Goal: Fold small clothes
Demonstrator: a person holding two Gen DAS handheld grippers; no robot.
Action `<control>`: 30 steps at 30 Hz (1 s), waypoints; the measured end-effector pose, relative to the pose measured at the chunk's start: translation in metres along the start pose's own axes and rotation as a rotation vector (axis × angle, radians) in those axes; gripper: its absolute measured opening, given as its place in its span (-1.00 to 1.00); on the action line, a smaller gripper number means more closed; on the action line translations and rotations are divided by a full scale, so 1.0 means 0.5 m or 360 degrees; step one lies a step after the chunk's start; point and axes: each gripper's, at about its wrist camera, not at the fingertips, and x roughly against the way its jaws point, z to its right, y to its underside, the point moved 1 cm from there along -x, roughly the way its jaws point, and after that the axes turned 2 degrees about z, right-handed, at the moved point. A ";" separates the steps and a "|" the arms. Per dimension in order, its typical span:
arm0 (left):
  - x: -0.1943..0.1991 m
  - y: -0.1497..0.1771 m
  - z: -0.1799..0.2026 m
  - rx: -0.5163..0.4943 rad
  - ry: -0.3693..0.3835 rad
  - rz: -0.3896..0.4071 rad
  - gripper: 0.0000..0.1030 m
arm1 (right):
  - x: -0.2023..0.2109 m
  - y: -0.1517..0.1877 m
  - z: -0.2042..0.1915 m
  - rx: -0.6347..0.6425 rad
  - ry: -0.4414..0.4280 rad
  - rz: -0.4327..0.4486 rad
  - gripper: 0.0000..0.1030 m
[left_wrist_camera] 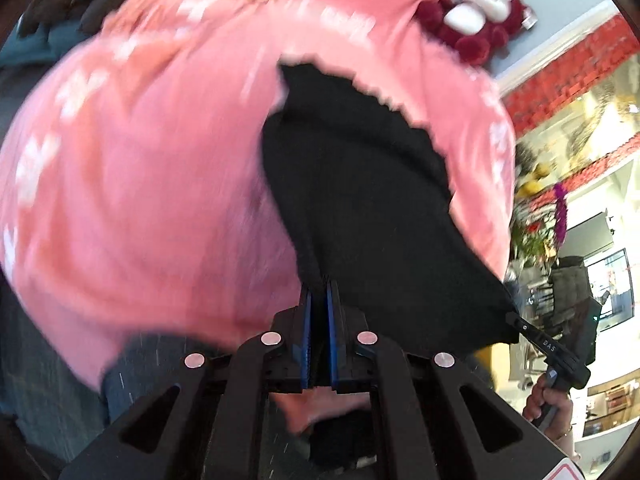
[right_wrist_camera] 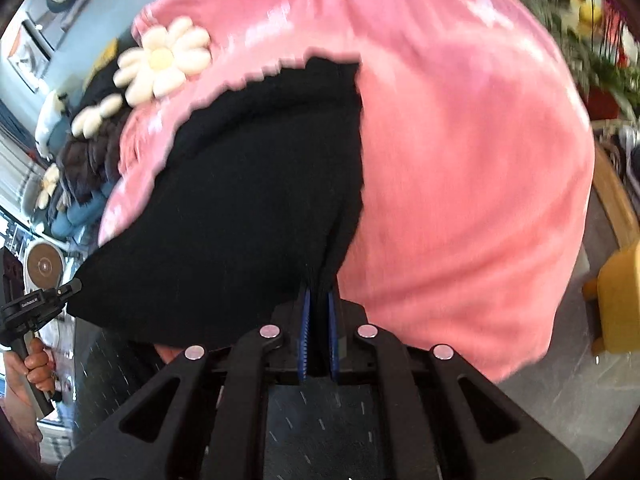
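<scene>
A small black garment (left_wrist_camera: 360,184) with a scalloped far edge hangs stretched over a pink blanket (left_wrist_camera: 140,168). My left gripper (left_wrist_camera: 319,284) is shut on one near corner of it, the cloth pinched between the blue pads. In the right wrist view the same black garment (right_wrist_camera: 248,200) spreads to the left, and my right gripper (right_wrist_camera: 319,294) is shut on its other near corner. Each view shows the other gripper at the garment's far corner, the right gripper (left_wrist_camera: 516,322) at the right edge and the left gripper (right_wrist_camera: 72,286) at the left edge, each held by a hand.
The pink blanket (right_wrist_camera: 460,160) covers the surface below. White flower cushions (right_wrist_camera: 164,60) and dark knitted pillows (right_wrist_camera: 92,160) lie at its far left. A red plush toy (left_wrist_camera: 480,16) sits at the back. Potted flowers (left_wrist_camera: 540,220) and a yellow stool (right_wrist_camera: 620,300) stand at the right.
</scene>
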 end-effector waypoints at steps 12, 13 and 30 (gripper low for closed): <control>-0.173 -0.398 0.080 -0.0171 -0.0168 0.0224 -0.91 | -0.238 -0.410 -0.005 0.0002 0.0047 0.0155 -0.87; -0.212 -0.426 0.075 -0.0169 -0.0198 0.0208 -0.91 | -0.275 -0.431 -0.001 -0.0017 0.0064 0.0136 -0.87; -0.479 -0.533 -0.032 -0.0001 -0.0425 0.0171 -0.11 | -0.467 -0.467 0.068 -0.0180 0.0165 0.0170 -0.18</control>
